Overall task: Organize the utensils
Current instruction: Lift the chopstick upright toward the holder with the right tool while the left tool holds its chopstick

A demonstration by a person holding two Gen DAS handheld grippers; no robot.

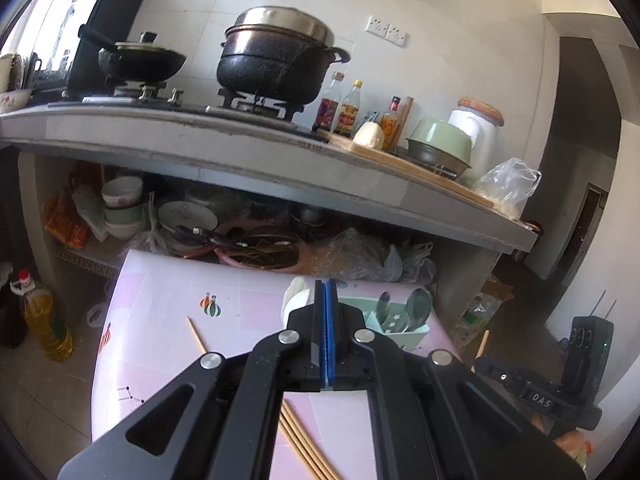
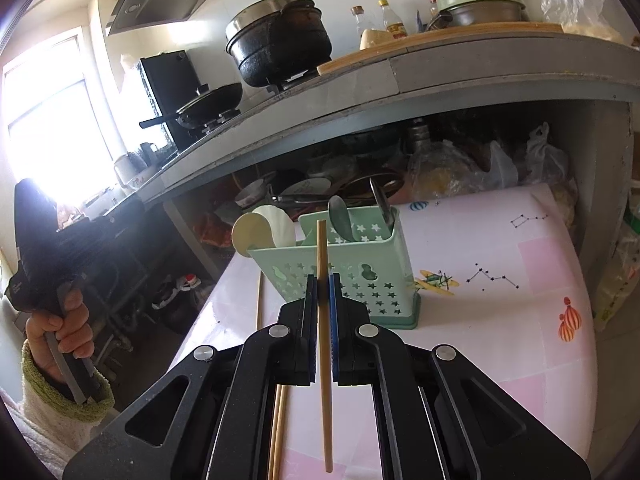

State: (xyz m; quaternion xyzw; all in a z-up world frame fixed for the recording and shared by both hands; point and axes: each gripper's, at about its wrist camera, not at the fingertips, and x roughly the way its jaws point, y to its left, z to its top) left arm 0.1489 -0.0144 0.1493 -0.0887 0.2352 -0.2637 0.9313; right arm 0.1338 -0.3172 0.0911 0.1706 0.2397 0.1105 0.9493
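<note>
- Right tool (image 2: 323, 280) is pinching one pale wooden chopstick (image 2: 323, 320), a slim round stick standing almost straight up between the blue pads, its upper tip in front of the holder.
- Left tool (image 1: 325, 286) has its jaws pressed flat together, blue pads touching, nothing between them; it hangs above the desk.
- The mint-green plastic holder (image 2: 360, 280) stands upright on the pink desk (image 2: 500, 300), just beyond the right tool's tips. Boxy shape, walls punched with star and gourd cut-outs, split into compartments.
- In the holder: two shiny metal spoons (image 1: 418, 306), bowls up, in the rear compartment, and two flat, rounded cream-coloured utensils (image 2: 262, 232) poking up at the holder's left end.
- On the desk, one loose chopstick (image 1: 197, 336) lies apart to the left; a bundle of chopsticks (image 1: 304, 448) lies under the left tool, at least three, exact count hard to tell.
- The desk cover is glossy, printed with balloons and constellations.
</note>
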